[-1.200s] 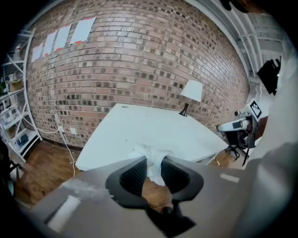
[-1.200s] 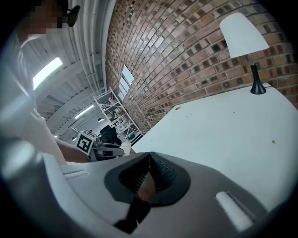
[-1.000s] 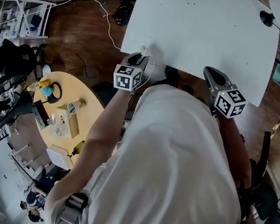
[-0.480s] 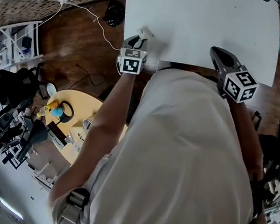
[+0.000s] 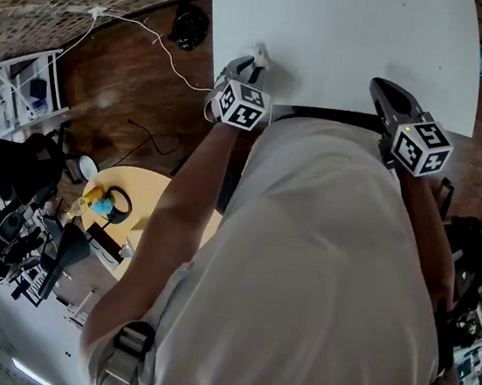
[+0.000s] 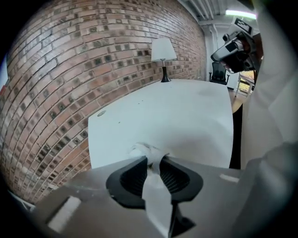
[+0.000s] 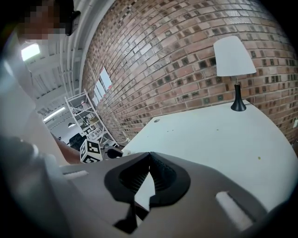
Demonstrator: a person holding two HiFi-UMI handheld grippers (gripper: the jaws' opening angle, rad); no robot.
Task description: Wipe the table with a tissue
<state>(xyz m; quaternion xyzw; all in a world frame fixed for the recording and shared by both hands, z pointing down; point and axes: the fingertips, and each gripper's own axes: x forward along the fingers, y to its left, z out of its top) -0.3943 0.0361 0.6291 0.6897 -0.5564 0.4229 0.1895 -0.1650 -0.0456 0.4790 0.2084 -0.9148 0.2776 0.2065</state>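
A: Entry one, left gripper (image 6: 152, 160), state?
B: Jaws narrow, clamped on a white tissue (image 6: 155, 197), and just now closing slightly tighter on it; strip running back between the pads, crumpled end poking out past the tips toward 12 o'clock

A: Place of the tissue?
B: At 11 o'clock in the head view, over the white table (image 5: 358, 35), just inside its near edge and close to the near-left corner; touching the top or not, cannot tell

A: Entry two, right gripper (image 7: 149, 155)?
B: Jaws met at the tips, nothing between them; at 1 o'clock in the head view, over the same near edge, well apart from the left gripper

A: Anything standing on the table?
B: One lamp (image 7: 234, 58), white shade on a black stem and base, at the far end; at 12 o'clock in the left gripper view, at 2 o'clock in the right gripper view

A: Surroundings?
B: Brick wall (image 6: 70, 69) running beside and behind the table; brown wooden floor (image 5: 123, 84) at 10 o'clock in the head view; round yellow table (image 5: 149, 188) with small clutter on it at 8 o'clock
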